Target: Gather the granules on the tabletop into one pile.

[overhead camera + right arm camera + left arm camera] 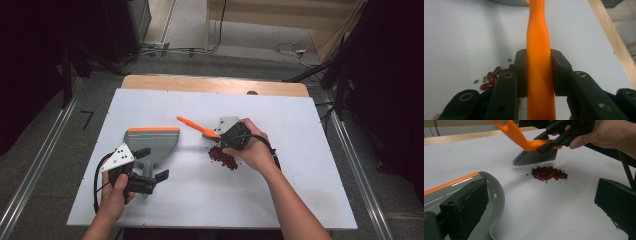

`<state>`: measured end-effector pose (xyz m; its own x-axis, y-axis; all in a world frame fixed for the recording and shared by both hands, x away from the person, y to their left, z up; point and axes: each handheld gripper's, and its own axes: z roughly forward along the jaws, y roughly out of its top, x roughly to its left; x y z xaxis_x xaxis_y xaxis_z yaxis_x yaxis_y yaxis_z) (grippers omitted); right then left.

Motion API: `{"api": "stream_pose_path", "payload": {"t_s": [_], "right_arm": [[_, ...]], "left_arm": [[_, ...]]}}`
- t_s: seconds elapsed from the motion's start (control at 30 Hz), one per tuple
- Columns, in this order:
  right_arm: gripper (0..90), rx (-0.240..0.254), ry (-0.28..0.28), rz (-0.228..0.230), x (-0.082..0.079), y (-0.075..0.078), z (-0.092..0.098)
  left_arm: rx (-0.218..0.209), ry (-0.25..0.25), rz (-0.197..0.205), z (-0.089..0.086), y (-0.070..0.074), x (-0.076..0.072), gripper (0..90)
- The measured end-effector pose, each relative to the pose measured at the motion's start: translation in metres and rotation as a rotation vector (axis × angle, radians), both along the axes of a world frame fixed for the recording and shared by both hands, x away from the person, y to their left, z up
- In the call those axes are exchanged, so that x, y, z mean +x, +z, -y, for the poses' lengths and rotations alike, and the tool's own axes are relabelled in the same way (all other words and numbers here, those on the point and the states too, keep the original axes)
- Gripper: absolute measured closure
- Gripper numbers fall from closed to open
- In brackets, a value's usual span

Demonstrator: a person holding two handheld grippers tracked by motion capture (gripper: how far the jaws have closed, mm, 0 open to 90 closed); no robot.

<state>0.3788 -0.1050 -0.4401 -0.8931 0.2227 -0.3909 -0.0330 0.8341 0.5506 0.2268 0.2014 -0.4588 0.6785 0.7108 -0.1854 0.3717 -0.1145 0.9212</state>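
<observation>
A small brush with an orange handle (195, 126) and grey bristles (535, 158) hangs tilted just behind a heap of red beans (223, 157) on the white table top. My right gripper (216, 135) is shut on the handle (537, 50), one jaw on each side. The beans (549, 173) lie directly in front of the bristles. At the left lies a grey dustpan (152, 140) with an orange front lip. My left gripper (151, 164) hovers over its handle end with jaws wide apart. One jaw stands above the pan's rim (498, 195); the other is off to the side.
A few stray beans and small greenish bits (483, 80) lie beside the heap. The white board (300, 190) has bare room at right and front. A wooden table edge (215, 84) runs along the far side, with cables on the floor beyond.
</observation>
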Motion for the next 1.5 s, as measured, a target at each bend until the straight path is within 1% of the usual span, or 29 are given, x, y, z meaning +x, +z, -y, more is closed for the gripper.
{"api": "stream_pose_path", "payload": {"t_s": [0.03,0.07,0.13,0.17,0.23,0.33,0.37,0.43,0.47,0.57,0.63,0.67,0.7,0.77,0.8,0.83,0.87,0.93,0.97,1.0,1.03,1.1,1.2,1.27,1.3,1.33,1.4,1.43,1.5], "right_arm": [[68.8,-0.004,0.013,0.015,0.001,-0.002,-0.001],[68.8,-0.011,0.023,0.011,0.002,-0.004,-0.002],[68.8,-0.017,0.042,-0.005,0.004,-0.008,-0.002],[68.8,-0.009,0.056,-0.023,0.003,-0.009,-0.002],[68.8,-0.032,0.077,-0.021,0.001,-0.008,0.000],[68.8,-0.032,0.107,-0.056,-0.005,-0.004,0.004],[68.8,-0.032,0.110,-0.041,-0.005,-0.002,0.005],[68.8,-0.014,0.091,-0.021,-0.008,0.004,0.009],[68.8,0.009,0.079,-0.022,-0.010,0.009,0.011],[68.7,0.102,0.017,-0.086,-0.020,0.023,0.013],[68.7,0.159,-0.038,-0.179,-0.028,0.030,0.010],[68.7,0.171,-0.058,-0.214,-0.031,0.031,0.007],[68.7,0.184,-0.095,-0.253,-0.035,0.030,0.002],[68.7,0.209,-0.188,-0.376,-0.037,0.026,-0.007],[68.7,0.216,-0.210,-0.431,-0.035,0.022,-0.011],[68.7,0.211,-0.224,-0.470,-0.033,0.017,-0.016],[68.8,0.199,-0.230,-0.485,-0.031,0.012,-0.019],[68.7,0.151,-0.235,-0.482,-0.026,0.003,-0.024],[68.8,0.138,-0.249,-0.474,-0.023,-0.001,-0.025],[68.8,0.160,-0.265,-0.472,-0.020,-0.002,-0.023],[68.8,0.169,-0.287,-0.484,-0.016,-0.002,-0.019],[68.8,0.181,-0.338,-0.474,-0.010,-0.002,-0.013],[68.8,0.195,-0.380,-0.475,-0.006,-0.001,-0.003],[68.8,0.203,-0.359,-0.482,-0.006,0.001,0.001],[68.8,0.214,-0.339,-0.483,-0.007,0.002,0.002],[68.8,0.232,-0.309,-0.481,-0.008,0.005,0.005],[68.8,0.262,-0.235,-0.499,-0.009,0.012,0.011],[68.7,0.265,-0.192,-0.507,-0.009,0.016,0.015],[68.7,0.238,-0.110,-0.484,-0.012,0.023,0.023]], "left_arm": [[-0.002,0.000,0.000,0.000,0.000,0.000,0.0],[-0.001,0.000,0.000,-0.001,0.000,0.000,0.0],[-0.001,0.001,0.000,-0.001,-0.001,0.001,0.0],[-0.001,0.000,-0.001,-0.001,-0.001,0.001,0.0],[-0.003,0.000,-0.002,-0.001,-0.001,0.001,0.0],[-0.003,0.001,0.000,-0.001,0.000,0.001,0.0],[-0.001,0.002,0.000,-0.001,0.000,0.001,0.0],[-0.003,0.000,0.001,0.000,0.000,0.000,0.0],[0.001,0.001,-0.002,0.000,0.000,0.000,0.0],[0.003,-0.001,-0.002,0.001,0.000,0.000,0.0],[0.006,-0.003,-0.004,0.001,-0.001,0.001,0.0],[0.004,-0.003,-0.004,0.002,-0.001,0.001,0.0],[0.006,-0.002,-0.005,0.002,-0.001,0.001,0.0],[0.006,-0.003,-0.006,0.002,-0.001,0.001,0.0],[0.006,-0.002,-0.004,0.002,-0.001,0.001,0.0],[0.005,-0.003,-0.003,0.002,-0.001,0.001,0.0],[0.004,-0.004,-0.002,0.002,-0.001,0.001,0.0],[0.006,-0.002,-0.001,0.001,-0.001,0.001,0.0],[0.002,-0.002,-0.002,0.001,-0.001,0.000,0.0],[0.000,-0.002,-0.002,0.000,-0.001,0.000,0.0],[-0.002,-0.003,0.000,0.000,-0.001,0.001,0.0],[0.000,-0.001,-0.002,-0.001,-0.001,0.001,0.0],[-0.003,-0.002,-0.001,-0.002,-0.001,0.001,0.0],[-0.001,-0.001,-0.002,-0.001,-0.001,0.001,0.0],[0.000,0.000,-0.002,-0.001,-0.001,0.001,0.0],[-0.002,-0.001,-0.001,0.000,-0.001,0.001,0.0],[0.001,-0.001,-0.002,0.000,0.000,0.001,0.0],[0.003,-0.001,-0.001,0.001,0.000,0.000,0.0],[0.004,-0.001,-0.002,0.001,-0.001,0.000,0.0]]}}
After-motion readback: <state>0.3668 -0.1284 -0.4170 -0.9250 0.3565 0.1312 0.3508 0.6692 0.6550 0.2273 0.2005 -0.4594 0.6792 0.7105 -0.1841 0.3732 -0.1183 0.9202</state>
